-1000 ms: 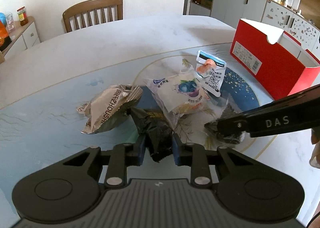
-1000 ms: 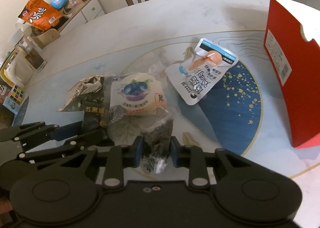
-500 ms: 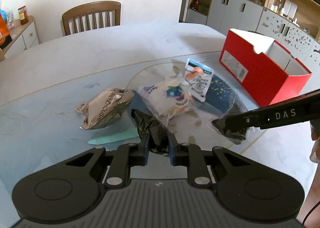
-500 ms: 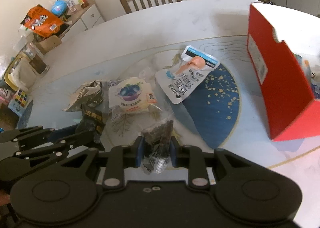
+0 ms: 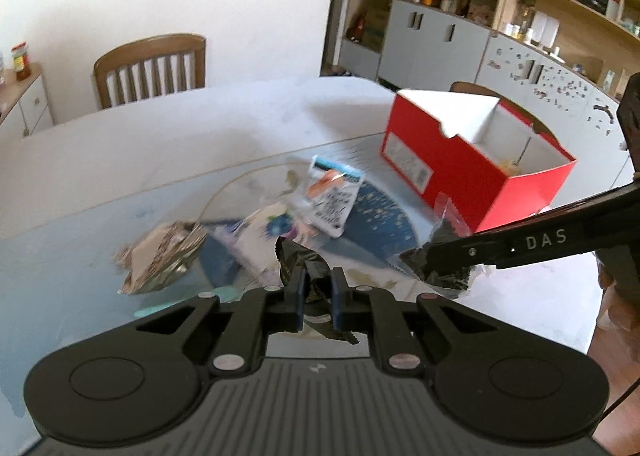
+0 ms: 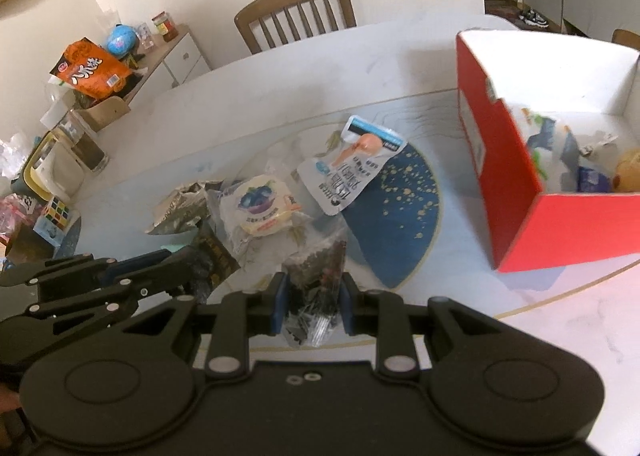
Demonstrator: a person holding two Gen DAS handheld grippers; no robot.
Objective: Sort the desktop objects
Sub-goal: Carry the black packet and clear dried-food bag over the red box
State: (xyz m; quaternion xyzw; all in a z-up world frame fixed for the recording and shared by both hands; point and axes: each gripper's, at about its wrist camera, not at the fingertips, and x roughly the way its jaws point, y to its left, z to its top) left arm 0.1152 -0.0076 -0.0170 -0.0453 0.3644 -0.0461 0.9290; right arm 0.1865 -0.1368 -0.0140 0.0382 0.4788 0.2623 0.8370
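Snack packets [image 6: 260, 207]: mid-desk | left gripper [image 5: 318, 292] clamps black wrapper [image 5: 298, 260] | right gripper [image 6: 312, 304] clamps clear dark-filled packet [image 6: 320, 268] | advice: carry both over red box [image 6: 516, 191] at right, release inside its walls.

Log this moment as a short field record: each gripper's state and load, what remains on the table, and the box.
left gripper: shut on a black packet, lifted off the table
right gripper: shut on a clear packet of dark pieces
left on table: blueberry snack pack, white pouch with orange picture, crumpled foil wrapper
red box: open, already holds several items
setting: wooden chair behind the table
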